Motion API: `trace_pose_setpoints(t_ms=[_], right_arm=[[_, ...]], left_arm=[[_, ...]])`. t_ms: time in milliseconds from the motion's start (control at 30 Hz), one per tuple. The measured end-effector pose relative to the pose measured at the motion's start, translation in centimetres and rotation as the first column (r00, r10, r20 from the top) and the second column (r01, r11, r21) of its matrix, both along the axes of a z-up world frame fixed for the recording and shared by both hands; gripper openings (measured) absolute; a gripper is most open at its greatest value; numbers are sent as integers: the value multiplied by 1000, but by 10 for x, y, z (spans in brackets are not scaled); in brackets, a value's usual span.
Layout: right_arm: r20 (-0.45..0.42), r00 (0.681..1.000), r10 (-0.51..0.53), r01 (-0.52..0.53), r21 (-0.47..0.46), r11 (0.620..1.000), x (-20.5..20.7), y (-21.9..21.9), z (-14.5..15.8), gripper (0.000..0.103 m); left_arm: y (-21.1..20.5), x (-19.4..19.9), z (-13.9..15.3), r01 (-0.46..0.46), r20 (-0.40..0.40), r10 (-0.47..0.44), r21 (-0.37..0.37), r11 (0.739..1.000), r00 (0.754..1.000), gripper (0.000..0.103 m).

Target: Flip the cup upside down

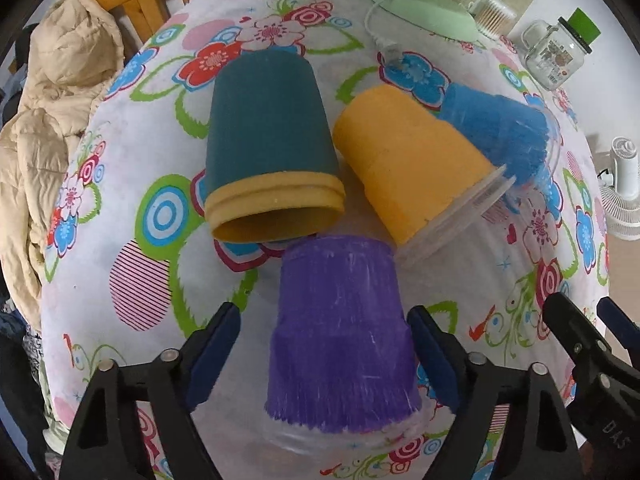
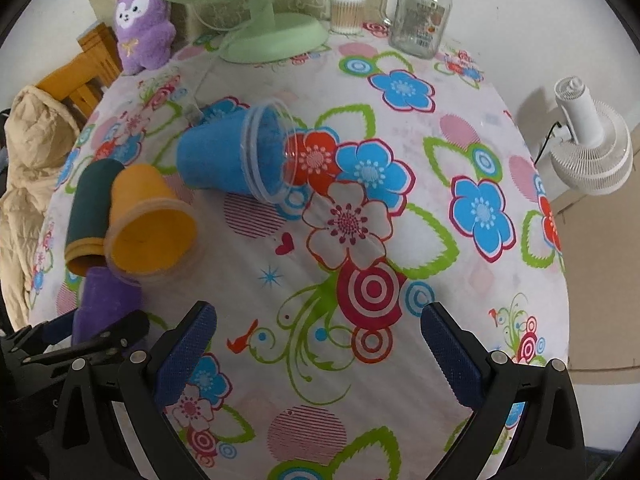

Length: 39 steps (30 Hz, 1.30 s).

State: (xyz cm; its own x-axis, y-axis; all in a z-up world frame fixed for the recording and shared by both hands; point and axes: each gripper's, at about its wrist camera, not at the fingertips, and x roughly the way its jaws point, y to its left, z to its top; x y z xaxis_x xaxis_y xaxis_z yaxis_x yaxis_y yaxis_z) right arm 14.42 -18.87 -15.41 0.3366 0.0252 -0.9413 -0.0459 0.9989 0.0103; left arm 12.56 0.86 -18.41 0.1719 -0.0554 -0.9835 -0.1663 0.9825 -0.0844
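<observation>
The left gripper (image 1: 324, 344) is spread wide around the purple cup (image 1: 340, 336), one blue pad on either side of it, with a gap showing between each pad and the cup wall. The purple cup stands mouth down on the flowered tablecloth (image 2: 400, 240), near the table's front edge and toward its left side, its clear rim against the cloth.

Just behind it lie three cups on their sides. The teal cup (image 1: 268, 120), with a tan band at its mouth, lies with its opening toward the purple cup, and its rim seems to touch the purple cup's base. To its right the orange cup (image 1: 408, 160) lies with its mouth facing the front right, and the blue cup (image 1: 496, 132) lies against it, farther back.

The right gripper (image 2: 318, 344) is also spread open and holds nothing; it hangs over bare cloth near the front edge, to the right of the cups.

Along the back edge stand a green fan (image 2: 272, 36), a glass jar mug (image 2: 420, 20), a tub of cotton swabs (image 2: 347, 8) and a purple plush toy (image 2: 140, 24). A beige jacket (image 1: 52, 120) hangs at the left edge.
</observation>
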Motion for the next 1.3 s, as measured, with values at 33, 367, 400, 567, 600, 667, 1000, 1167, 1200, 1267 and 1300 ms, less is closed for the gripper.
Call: trace_pose_setpoints(t_ms=[33, 367, 400, 567, 600, 667, 1000, 1167, 1200, 1267, 1300], right_arm=[[-2, 1000, -3, 3, -1, 1000, 0, -1, -1, 103], [-9, 1000, -5, 5, 1, 1000, 2, -3, -7, 103], [-10, 1000, -4, 4, 2, 1000, 1, -4, -7, 103], [-5, 1000, 0, 0, 2, 1000, -7, -10, -3, 103], [-3, 1000, 0, 0, 3, 1000, -8, -11, -2, 103], [-1, 1000, 0, 0, 4, 1000, -12, -15, 0, 103], [-7, 1000, 7, -7, -2, 1000, -36, -38, 1, 103], [-9, 1000, 5, -5, -3, 1000, -45, -51, 0, 103], [-10, 1000, 6, -6, -3, 1000, -46, -54, 0, 103], [-11, 1000, 5, -5, -8, 1000, -49, -58, -1, 103], [-12, 1000, 4, -4, -8, 1000, -50, -61, -1, 103]], left_arm=[[-1, 0, -2, 5, -7, -5, -3, 1000, 1000, 77], [-11, -7, -1, 14, -15, -15, -15, 1000, 1000, 64], [-12, -11, 1, 15, -14, -15, -14, 1000, 1000, 64], [-28, -17, 6, 38, -3, -38, -6, 999, 999, 64], [-31, -19, 5, 40, 0, -40, -6, 999, 999, 64], [-37, -24, 7, 49, 6, -49, -12, 999, 999, 64], [-80, -43, 4, 71, 15, -70, -5, 997, 997, 64], [-99, -48, -3, 81, 8, -81, -8, 997, 997, 64], [-100, -50, -4, 82, 7, -82, -9, 997, 997, 64], [-104, -50, -6, 82, 3, -82, -10, 997, 997, 64], [-106, -52, -7, 81, 1, -81, -11, 997, 997, 64]])
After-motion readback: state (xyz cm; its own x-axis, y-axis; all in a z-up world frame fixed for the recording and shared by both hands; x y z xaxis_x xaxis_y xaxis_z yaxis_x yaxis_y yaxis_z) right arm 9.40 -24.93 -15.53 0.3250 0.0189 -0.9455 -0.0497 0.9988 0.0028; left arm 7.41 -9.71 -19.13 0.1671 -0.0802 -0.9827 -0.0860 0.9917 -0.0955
